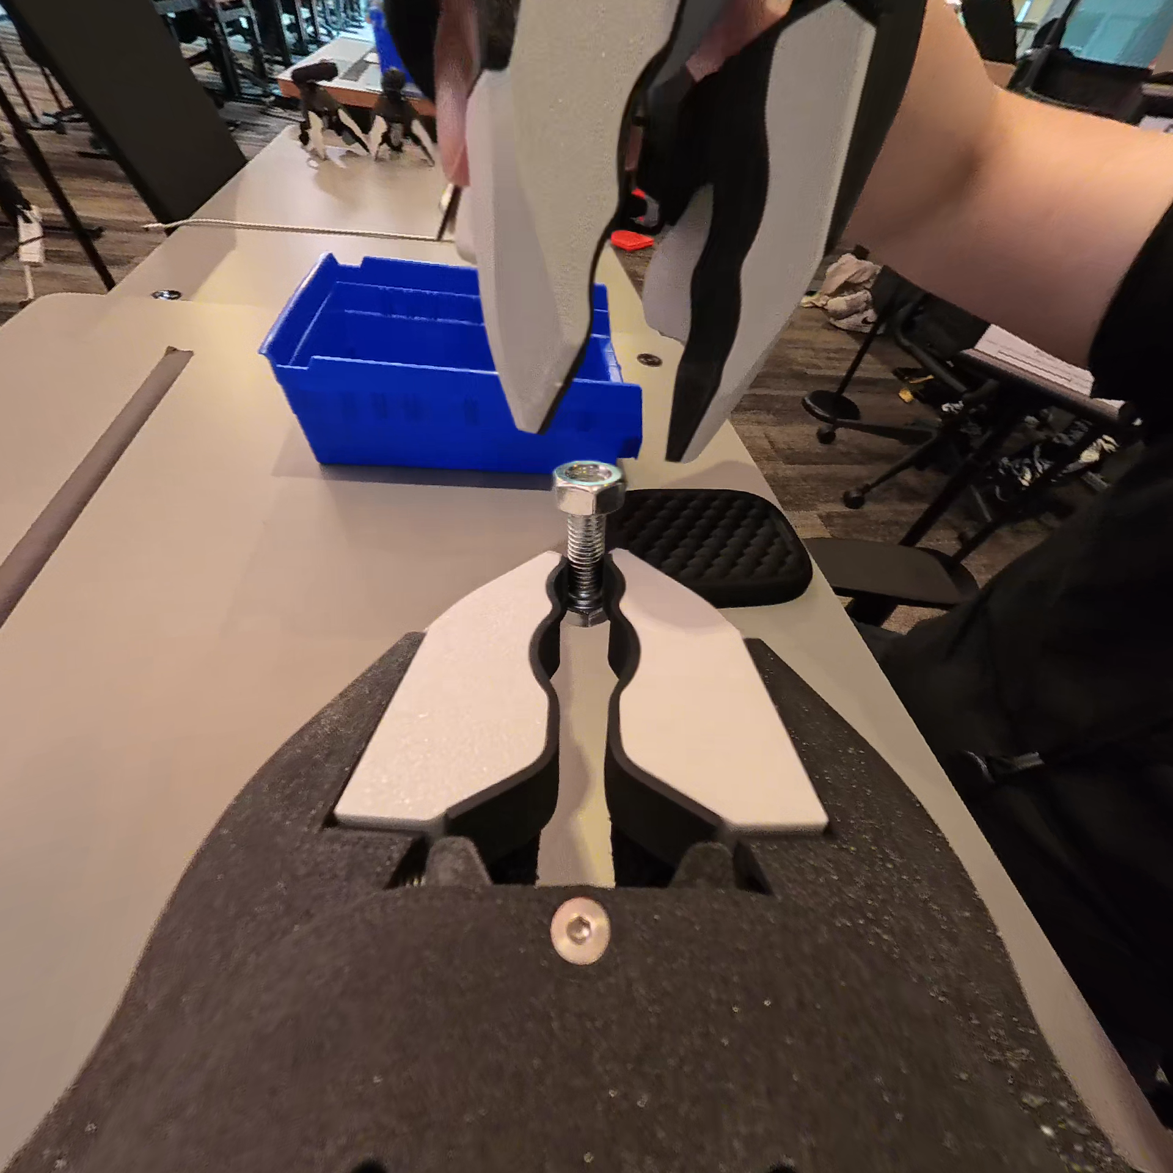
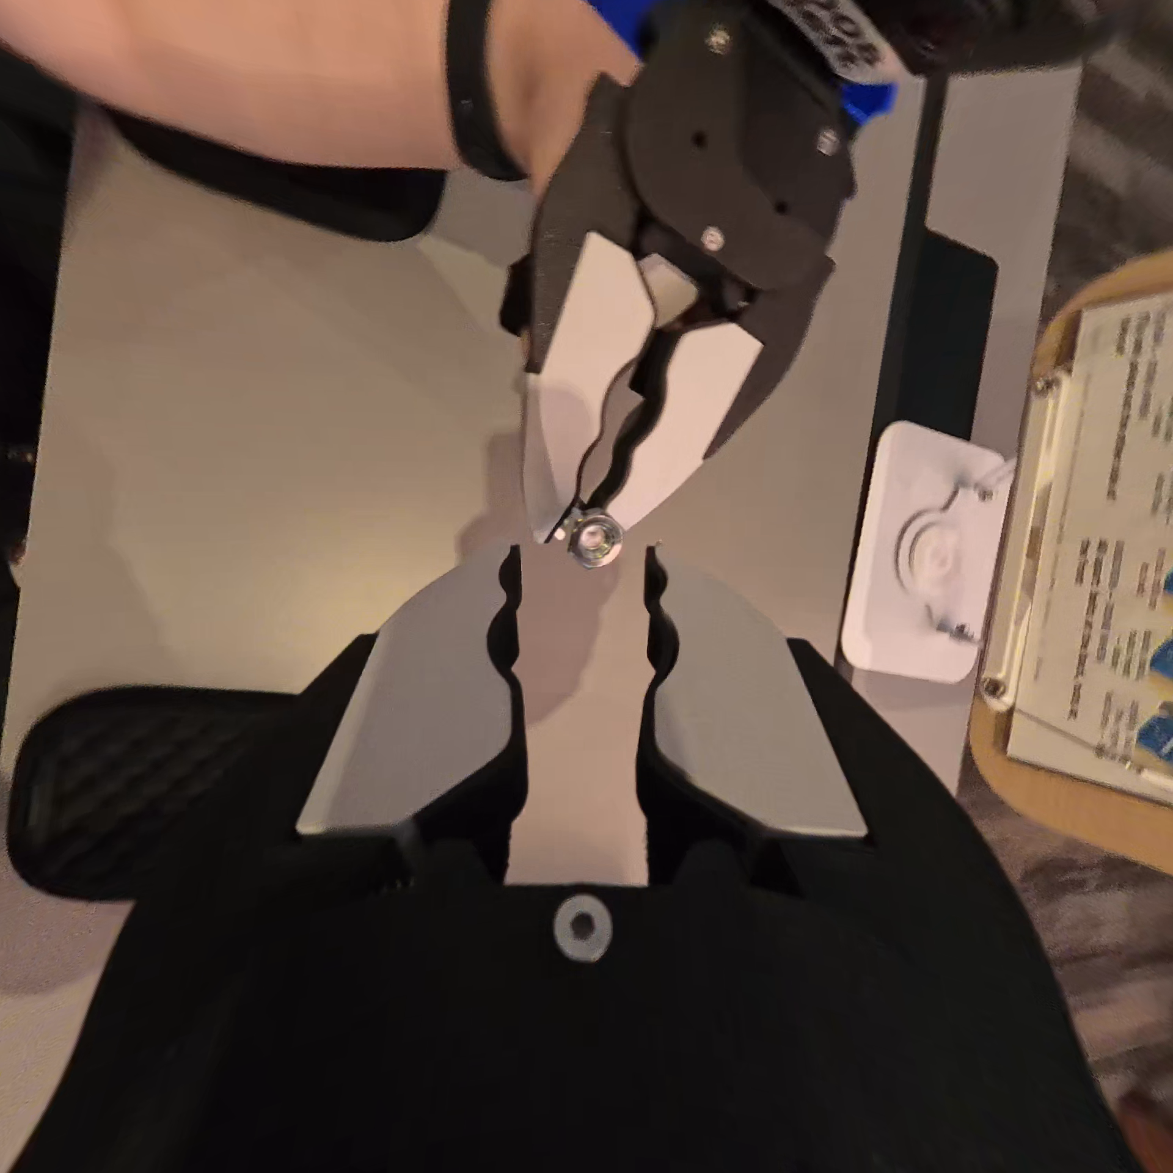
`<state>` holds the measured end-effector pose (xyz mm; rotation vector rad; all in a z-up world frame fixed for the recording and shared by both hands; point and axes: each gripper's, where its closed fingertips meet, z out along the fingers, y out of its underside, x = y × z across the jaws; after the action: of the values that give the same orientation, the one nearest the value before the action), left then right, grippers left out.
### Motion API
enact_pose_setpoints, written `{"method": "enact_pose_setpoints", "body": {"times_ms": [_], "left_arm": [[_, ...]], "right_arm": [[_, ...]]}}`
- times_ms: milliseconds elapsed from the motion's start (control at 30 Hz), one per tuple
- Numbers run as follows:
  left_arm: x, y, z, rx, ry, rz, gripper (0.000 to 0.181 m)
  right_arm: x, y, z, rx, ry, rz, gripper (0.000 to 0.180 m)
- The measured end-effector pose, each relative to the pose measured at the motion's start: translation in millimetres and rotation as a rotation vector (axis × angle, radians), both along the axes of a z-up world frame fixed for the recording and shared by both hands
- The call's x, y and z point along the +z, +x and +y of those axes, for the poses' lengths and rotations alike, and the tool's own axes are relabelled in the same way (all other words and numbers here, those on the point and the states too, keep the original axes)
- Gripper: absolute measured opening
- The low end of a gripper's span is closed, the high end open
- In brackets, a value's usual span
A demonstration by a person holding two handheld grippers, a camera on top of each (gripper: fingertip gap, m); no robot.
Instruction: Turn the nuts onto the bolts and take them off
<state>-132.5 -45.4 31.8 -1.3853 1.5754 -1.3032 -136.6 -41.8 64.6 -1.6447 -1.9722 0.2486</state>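
Note:
A silver bolt (image 1: 584,551) stands upright on the grey table (image 1: 190,571), head down. A silver hex nut (image 1: 589,487) sits on its top end. My left gripper (image 1: 587,565) is shut on the lower part of the bolt's thread, just above the head. My right gripper (image 1: 609,438) hangs point-down just above the nut, open and empty. In the right wrist view I look straight down: the nut (image 2: 595,541) lies between my right gripper's (image 2: 583,552) open fingertips, and the left gripper (image 2: 587,527) reaches in from above.
A blue plastic bin (image 1: 444,393) stands on the table behind the bolt. A black textured pad (image 1: 717,546) lies to the right near the table edge. A white device (image 2: 920,558) and a wooden board with a printed sheet (image 2: 1111,508) lie beside the table. Left and right tips are no more than a few centimetres apart.

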Motion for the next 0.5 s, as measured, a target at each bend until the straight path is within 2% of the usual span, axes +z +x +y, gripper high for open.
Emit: {"method": "enact_pose_setpoints", "body": {"times_ms": [133,500], "left_arm": [[-1.4,0.7,-10.0,-0.052,0.01,0.008,0.009],[5.7,-1.4,-23.7,-0.12,0.012,-0.02,0.009]], "right_arm": [[0.9,-1.7,-8.7,0.087,0.006,-0.021,0.035],[-6.3,-5.2,-19.2,0.15,-0.038,-0.066,0.022]]}}
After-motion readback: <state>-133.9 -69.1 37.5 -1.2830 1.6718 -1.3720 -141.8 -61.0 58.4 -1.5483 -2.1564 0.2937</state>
